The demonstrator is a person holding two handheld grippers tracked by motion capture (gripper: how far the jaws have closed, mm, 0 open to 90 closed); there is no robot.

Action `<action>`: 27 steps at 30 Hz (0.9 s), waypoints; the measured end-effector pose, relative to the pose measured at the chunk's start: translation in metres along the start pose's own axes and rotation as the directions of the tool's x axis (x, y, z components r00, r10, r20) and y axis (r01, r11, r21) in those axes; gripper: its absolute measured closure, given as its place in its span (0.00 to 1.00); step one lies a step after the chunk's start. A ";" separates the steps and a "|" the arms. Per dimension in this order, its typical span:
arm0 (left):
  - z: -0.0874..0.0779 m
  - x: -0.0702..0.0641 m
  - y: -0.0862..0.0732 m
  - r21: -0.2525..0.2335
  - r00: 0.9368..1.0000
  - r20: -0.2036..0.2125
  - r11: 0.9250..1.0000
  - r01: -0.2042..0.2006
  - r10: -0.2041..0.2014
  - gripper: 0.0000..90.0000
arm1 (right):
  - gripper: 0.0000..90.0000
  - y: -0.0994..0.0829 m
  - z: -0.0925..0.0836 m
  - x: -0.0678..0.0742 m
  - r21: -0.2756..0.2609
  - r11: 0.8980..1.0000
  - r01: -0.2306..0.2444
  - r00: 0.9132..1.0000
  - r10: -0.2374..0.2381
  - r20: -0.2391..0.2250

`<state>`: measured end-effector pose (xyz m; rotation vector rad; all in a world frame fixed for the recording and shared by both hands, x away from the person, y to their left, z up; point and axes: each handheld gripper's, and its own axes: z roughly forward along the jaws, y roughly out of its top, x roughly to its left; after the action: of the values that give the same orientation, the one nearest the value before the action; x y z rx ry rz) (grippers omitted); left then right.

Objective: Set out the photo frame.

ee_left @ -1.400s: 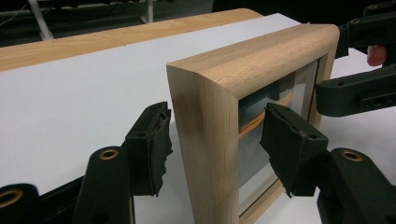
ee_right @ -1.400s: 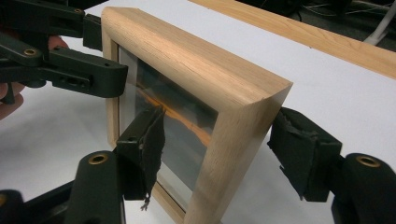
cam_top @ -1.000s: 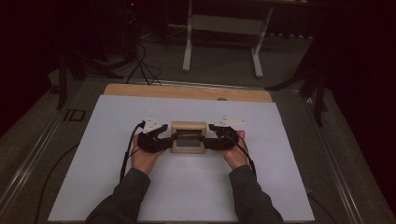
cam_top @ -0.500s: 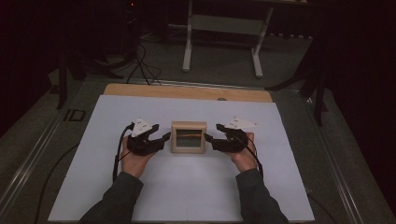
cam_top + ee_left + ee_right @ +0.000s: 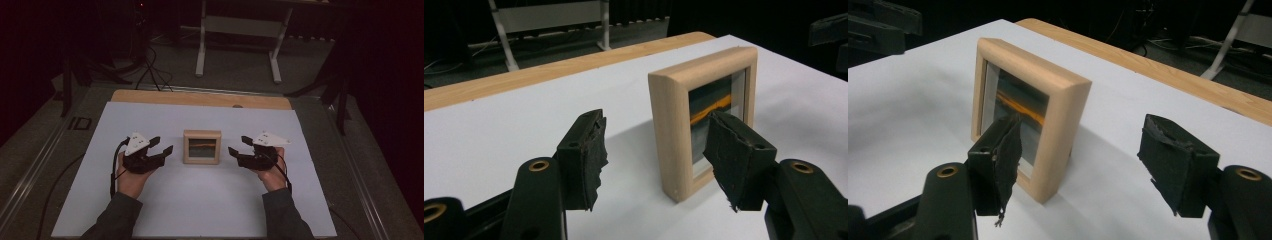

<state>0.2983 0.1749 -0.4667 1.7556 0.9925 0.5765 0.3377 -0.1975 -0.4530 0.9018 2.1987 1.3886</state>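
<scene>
A small wooden picture frame (image 5: 202,147) stands upright at the middle of the white sheet (image 5: 150,120), its glass facing the person. My left gripper (image 5: 161,147) is to its left, a short gap away, jaws open with nothing between them. My right gripper (image 5: 239,146) is to its right, also open and apart from it. In the left gripper view the frame (image 5: 703,117) stands just beyond my left gripper (image 5: 659,160), an orange streak across its picture. The right gripper view has the frame (image 5: 1030,110) ahead of my right gripper (image 5: 1088,170), slightly to the left.
The white sheet covers a wooden table whose bare edge (image 5: 200,98) runs along the far side. Beyond it stand a white metal stand (image 5: 239,30) and cables (image 5: 150,65) on the dark floor. Metal rails (image 5: 40,160) flank the table.
Both grippers have drawn apart from the frame's sides, left one leftward and right one rightward. The frame now stands free between them.
</scene>
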 end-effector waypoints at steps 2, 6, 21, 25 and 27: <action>-0.005 0.002 -0.003 -0.001 1.000 0.002 1.000 -0.001 0.001 0.46 | 0.36 -0.003 -0.004 -0.001 -0.002 1.000 0.000 1.000 0.000 0.002; -0.014 0.006 -0.008 0.004 1.000 0.001 1.000 -0.009 0.009 0.46 | 0.36 -0.009 -0.011 -0.002 -0.001 1.000 0.005 1.000 -0.005 0.005; -0.045 0.016 -0.025 -0.006 0.999 0.032 1.000 -0.026 0.026 0.45 | 0.36 -0.030 -0.032 -0.003 -0.011 1.000 0.018 1.000 -0.018 -0.008; -0.051 0.017 -0.030 -0.005 0.998 0.046 0.999 -0.036 0.036 0.45 | 0.36 -0.032 -0.036 -0.002 -0.016 1.000 0.022 1.000 -0.023 -0.015; -0.054 0.018 -0.032 -0.006 0.998 0.050 0.999 -0.036 0.036 0.45 | 0.36 -0.033 -0.037 -0.001 -0.019 0.999 0.026 0.999 -0.026 -0.018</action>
<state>0.2562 0.2233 -0.4760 1.7778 0.9260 0.5549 0.3048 -0.2323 -0.4665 0.8544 2.1998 1.4084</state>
